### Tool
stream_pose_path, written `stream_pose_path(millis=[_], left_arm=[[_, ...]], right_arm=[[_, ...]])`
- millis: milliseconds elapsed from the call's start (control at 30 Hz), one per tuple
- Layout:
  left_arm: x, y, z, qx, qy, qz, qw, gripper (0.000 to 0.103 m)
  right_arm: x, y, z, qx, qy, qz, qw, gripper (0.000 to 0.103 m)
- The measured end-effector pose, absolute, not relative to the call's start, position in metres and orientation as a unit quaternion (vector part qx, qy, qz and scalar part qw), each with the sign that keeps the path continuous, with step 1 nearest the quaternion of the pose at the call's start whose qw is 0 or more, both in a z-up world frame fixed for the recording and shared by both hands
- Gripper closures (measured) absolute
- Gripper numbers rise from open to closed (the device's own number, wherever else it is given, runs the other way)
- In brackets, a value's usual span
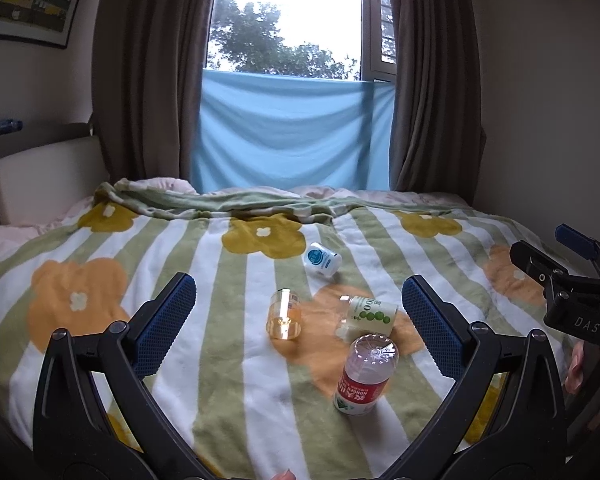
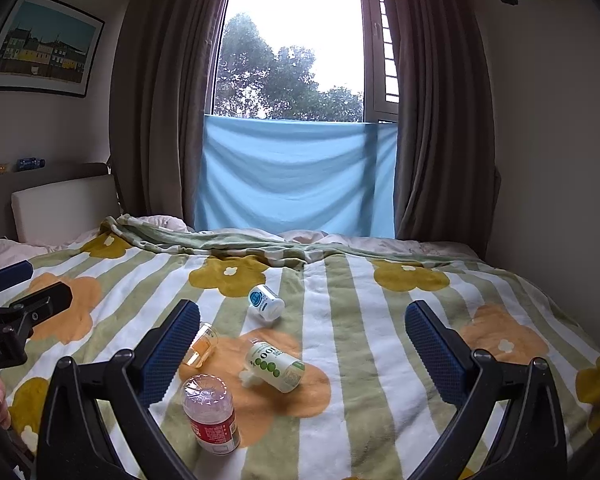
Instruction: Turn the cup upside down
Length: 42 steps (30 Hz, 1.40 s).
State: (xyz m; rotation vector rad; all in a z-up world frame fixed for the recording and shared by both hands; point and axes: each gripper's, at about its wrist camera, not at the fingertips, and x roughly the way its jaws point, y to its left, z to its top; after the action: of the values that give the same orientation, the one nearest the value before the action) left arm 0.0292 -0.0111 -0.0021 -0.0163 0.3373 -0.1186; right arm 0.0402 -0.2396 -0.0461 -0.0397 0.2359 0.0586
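Observation:
A clear amber-tinted cup [image 1: 284, 314] sits on the striped flower blanket [image 1: 236, 380], its wider end down as far as I can tell. It lies ahead of my left gripper [image 1: 298, 284], which is open and empty, with the cup a little left of centre between the fingers. In the right wrist view the cup [image 2: 204, 346] looks tilted and is partly hidden by one finger. My right gripper [image 2: 303, 307] is open and holds nothing; it also shows at the right edge of the left wrist view [image 1: 540, 242].
A white jar with a blue label [image 1: 322, 260] lies farther back. A white bottle with green dots [image 1: 370, 312] and a red-labelled water bottle [image 1: 366, 376] lie right of the cup. Headboard at left, curtains and window beyond the bed.

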Motion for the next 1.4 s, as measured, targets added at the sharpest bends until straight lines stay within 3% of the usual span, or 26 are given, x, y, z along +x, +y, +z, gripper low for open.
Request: stream_pose_path(millis=[1133,1400], left_arm=[[0.0307,-0.0126,-0.0028,-0.007,0.168,-0.06,0.984,0.0],[0.0212,-0.0135,-0.0022,0.03,0.132,-0.025,0.991,0.0]], right_arm=[[0.0418,-0.2388,-0.0481,-0.018,0.124,0.029,0.992,0.0],[0.0424,-0.2392,-0.0475,-0.017,0.124,0.029,0.992,0.0]])
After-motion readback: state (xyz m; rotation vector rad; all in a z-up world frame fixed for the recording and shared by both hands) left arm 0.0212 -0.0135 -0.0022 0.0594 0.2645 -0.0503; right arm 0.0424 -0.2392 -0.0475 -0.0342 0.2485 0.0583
